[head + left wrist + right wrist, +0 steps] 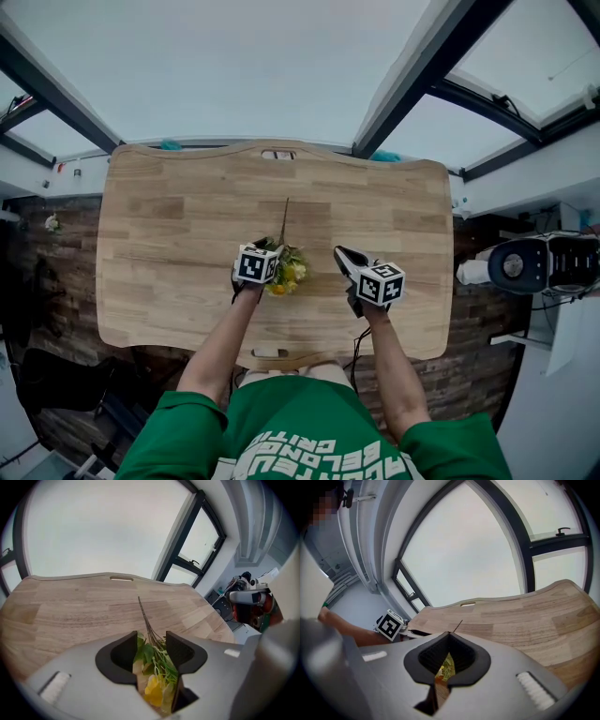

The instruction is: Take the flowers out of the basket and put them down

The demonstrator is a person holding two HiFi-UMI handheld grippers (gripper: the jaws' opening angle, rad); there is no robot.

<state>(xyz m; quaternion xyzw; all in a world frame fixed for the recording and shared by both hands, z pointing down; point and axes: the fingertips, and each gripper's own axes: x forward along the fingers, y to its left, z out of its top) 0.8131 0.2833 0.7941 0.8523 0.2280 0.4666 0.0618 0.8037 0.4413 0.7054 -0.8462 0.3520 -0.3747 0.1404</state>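
A small bunch of flowers (286, 272) with yellow blooms, green leaves and a thin dark stem lies on the light wooden table (169, 234), stem pointing away from me. My left gripper (265, 251) stands over the blooms. In the left gripper view its jaws are apart on either side of the flowers (157, 667), which rest on the wood; the left gripper (151, 637) is open. My right gripper (342, 253) hovers just right of the bunch, shut with nothing in it. Through the right gripper's (449, 633) hollow a bit of the flowers (446, 667) shows. No basket is in view.
The table's near edge is close to my body and its far edge, with a handle slot (277, 155), lies by the window frames. A grey machine (530, 264) stands off the table's right side. Dark wooden floor lies to the left.
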